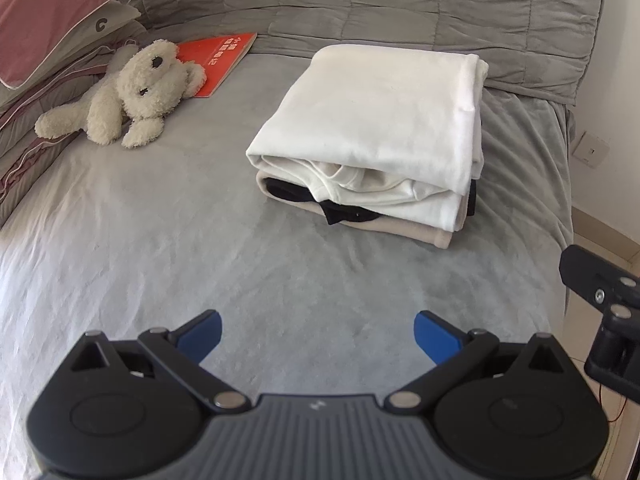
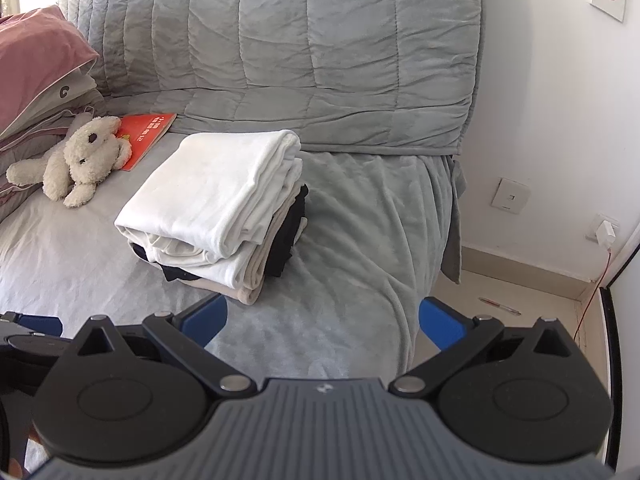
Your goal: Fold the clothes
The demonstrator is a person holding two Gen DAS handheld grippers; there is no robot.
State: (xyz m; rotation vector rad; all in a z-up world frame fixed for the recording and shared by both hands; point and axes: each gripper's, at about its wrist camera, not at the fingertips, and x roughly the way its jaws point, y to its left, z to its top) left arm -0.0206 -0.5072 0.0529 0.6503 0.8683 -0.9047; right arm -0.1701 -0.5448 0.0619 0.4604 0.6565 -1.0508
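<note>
Folded white, black and beige clothes [image 1: 372, 120] sit stacked on the grey bed [image 1: 160, 240], your left gripper [image 1: 318, 332] and right gripper [image 2: 323, 320] near them, fingers wide, holding nothing.

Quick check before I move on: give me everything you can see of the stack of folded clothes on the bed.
The stack of folded clothes lies flat on the grey bed cover, apart from the plush dog and red book. A white garment, soft knit by its look, is folded on top, with more white folds under it; black fabric pokes out at the near and right sides, and a beige piece lies at the bottom. Edges are roughly aligned, the near ends slightly loose. Neither gripper touches it; both are open and short of it.
</note>
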